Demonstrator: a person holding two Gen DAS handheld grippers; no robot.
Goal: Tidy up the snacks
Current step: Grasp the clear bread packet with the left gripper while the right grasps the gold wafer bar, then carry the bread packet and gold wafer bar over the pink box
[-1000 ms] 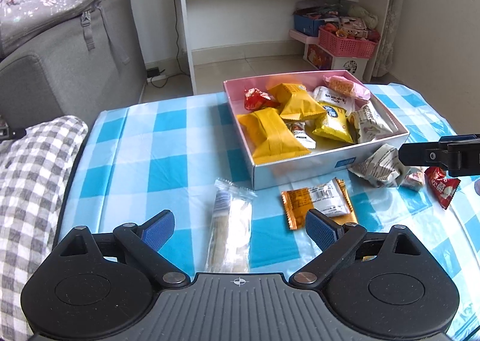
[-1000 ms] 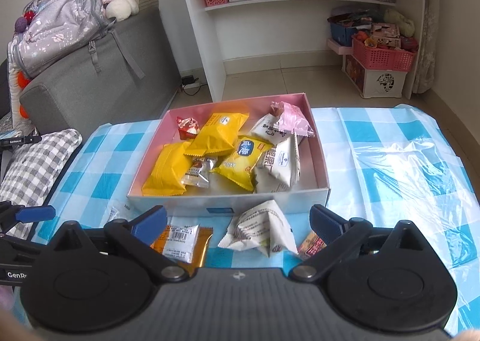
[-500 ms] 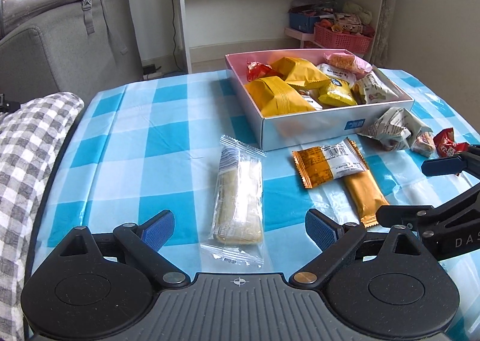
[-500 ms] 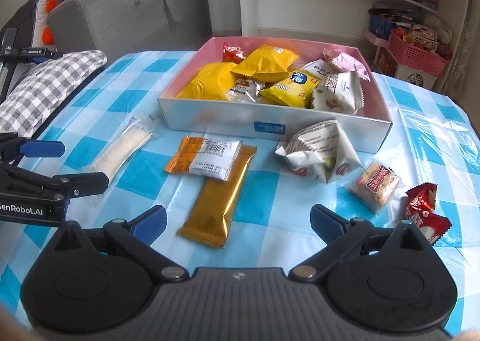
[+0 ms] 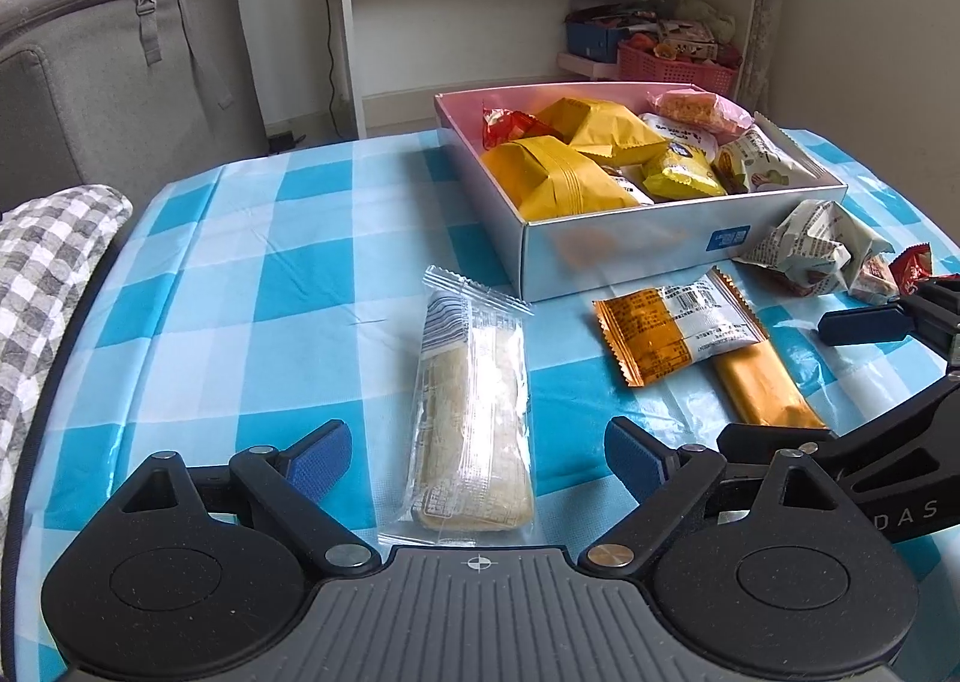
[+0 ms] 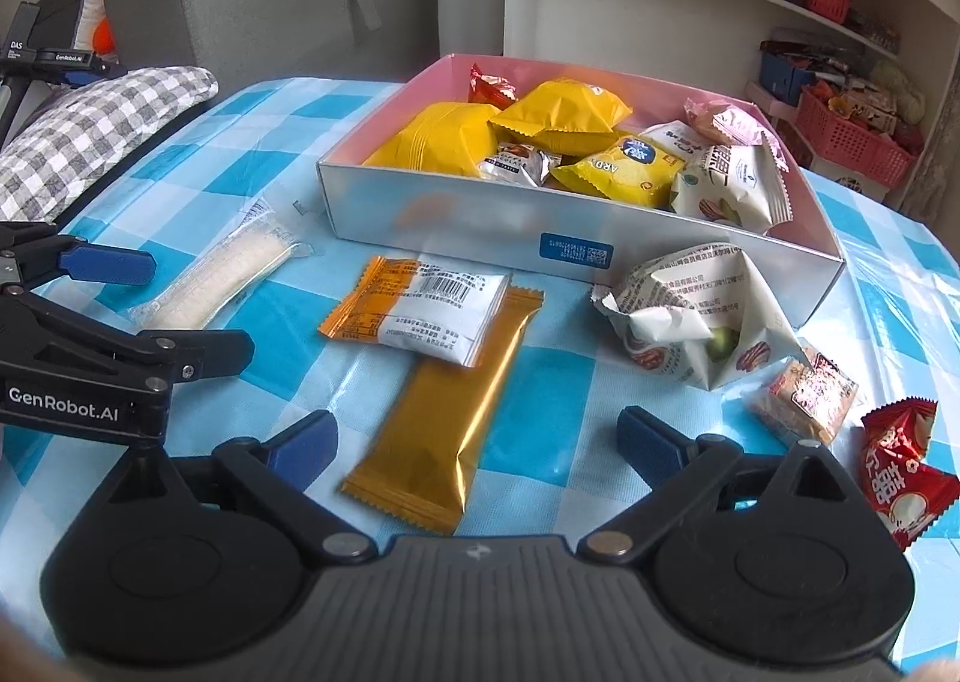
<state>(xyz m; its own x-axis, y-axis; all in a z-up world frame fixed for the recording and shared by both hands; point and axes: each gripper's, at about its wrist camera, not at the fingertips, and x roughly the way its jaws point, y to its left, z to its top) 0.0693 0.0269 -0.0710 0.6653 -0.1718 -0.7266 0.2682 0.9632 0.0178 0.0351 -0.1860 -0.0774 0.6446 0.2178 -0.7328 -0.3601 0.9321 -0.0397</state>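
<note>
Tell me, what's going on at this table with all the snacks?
A person is tidying snacks into the pink-lined cardboard box, using a handheld gripper in each hand. Both are open and hold nothing. The left gripper is lined up on the clear-wrapped pale wafer bar; the right gripper straddles the long gold foil bar. An orange-and-white packet lies across that bar's far end, and a crumpled white nut bag and small red candy packets also wait on the blue checked tablecloth.

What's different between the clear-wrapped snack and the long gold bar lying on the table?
The clear-wrapped snack shows its pale contents; the gold bar has an opaque shiny wrapper. The clear one lies alone, while the gold bar's far end sits under an orange-and-white packet. Both are long, flat, and outside the box.
</note>
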